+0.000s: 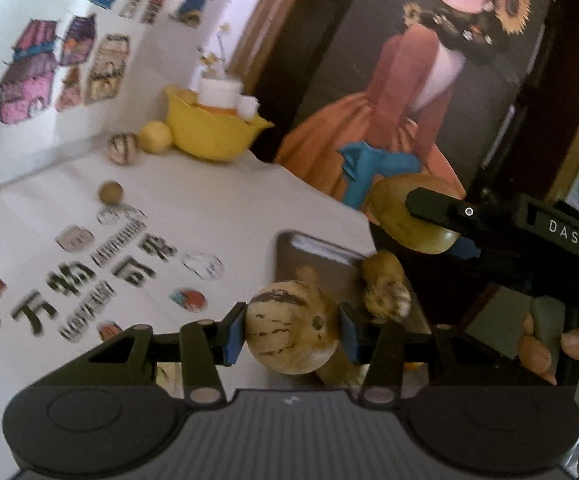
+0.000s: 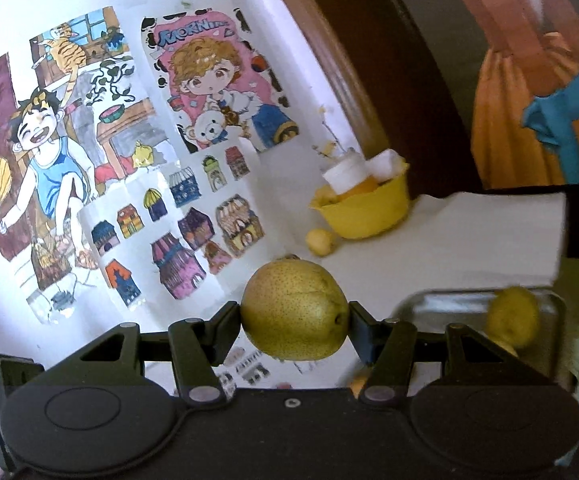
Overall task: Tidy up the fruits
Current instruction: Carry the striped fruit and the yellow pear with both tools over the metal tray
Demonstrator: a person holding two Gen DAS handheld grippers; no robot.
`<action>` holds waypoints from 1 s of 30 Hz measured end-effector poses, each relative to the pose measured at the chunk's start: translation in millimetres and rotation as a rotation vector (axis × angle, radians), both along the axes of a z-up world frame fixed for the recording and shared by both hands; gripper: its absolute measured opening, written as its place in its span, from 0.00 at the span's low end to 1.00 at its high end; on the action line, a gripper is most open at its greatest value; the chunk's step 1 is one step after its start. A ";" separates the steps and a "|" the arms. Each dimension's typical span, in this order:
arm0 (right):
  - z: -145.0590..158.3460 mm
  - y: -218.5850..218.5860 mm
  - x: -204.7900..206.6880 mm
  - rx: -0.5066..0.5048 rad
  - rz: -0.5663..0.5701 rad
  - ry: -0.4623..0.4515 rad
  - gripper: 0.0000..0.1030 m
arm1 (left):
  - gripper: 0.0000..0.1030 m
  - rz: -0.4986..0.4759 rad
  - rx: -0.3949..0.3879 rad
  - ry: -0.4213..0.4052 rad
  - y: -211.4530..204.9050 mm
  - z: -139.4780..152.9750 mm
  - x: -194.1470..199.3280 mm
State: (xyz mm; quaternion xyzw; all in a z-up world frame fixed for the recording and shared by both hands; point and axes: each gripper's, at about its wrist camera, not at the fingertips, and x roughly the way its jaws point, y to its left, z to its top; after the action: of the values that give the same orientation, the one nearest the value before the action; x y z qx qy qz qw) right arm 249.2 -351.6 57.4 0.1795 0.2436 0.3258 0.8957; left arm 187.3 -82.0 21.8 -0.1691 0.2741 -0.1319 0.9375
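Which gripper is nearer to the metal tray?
Left. The left gripper, holding a striped melon, is directly over the metal tray. The right gripper, holding a pear, is beside it.

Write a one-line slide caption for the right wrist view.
Right hand-held gripper grips a speckled yellow-green pear, yellow bowl beyond.

A lived-in home room. Hand-coloured cartoon drawings (image 2: 89, 140) cover the white wall, a large painting of a woman in an orange dress (image 1: 401, 92) leans nearby, and a yellow bowl (image 1: 213, 132) sits on the cloth-covered table (image 1: 217, 200).
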 end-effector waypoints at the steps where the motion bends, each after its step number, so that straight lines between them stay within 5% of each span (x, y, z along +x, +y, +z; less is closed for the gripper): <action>1: -2.1 -4.9 -5.8 -0.007 -0.008 0.002 0.58 | 0.50 -0.013 -0.001 0.007 -5.3 -2.3 -2.8; 21: -48.7 -67.7 -78.4 -0.132 -0.071 0.042 0.57 | 0.50 -0.168 0.098 0.050 -64.9 -23.0 -21.5; 24: -54.7 -71.2 -78.7 -0.145 -0.080 0.048 0.52 | 0.50 -0.167 0.123 0.058 -63.9 -24.1 -18.2; 25: -56.9 -71.6 -78.9 -0.148 -0.081 0.043 0.44 | 0.50 -0.167 0.130 0.064 -63.1 -25.4 -17.0; 30: -66.2 -63.6 -71.9 -0.171 -0.079 0.031 0.44 | 0.50 -0.147 0.137 0.086 -57.8 -29.0 -12.1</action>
State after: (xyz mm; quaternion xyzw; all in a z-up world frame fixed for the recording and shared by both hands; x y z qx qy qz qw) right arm 177.3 -415.2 -8.8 0.1167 0.2774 0.2653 0.9160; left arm 175.2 -139.8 -7.2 -0.0893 0.3342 -0.1741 0.9220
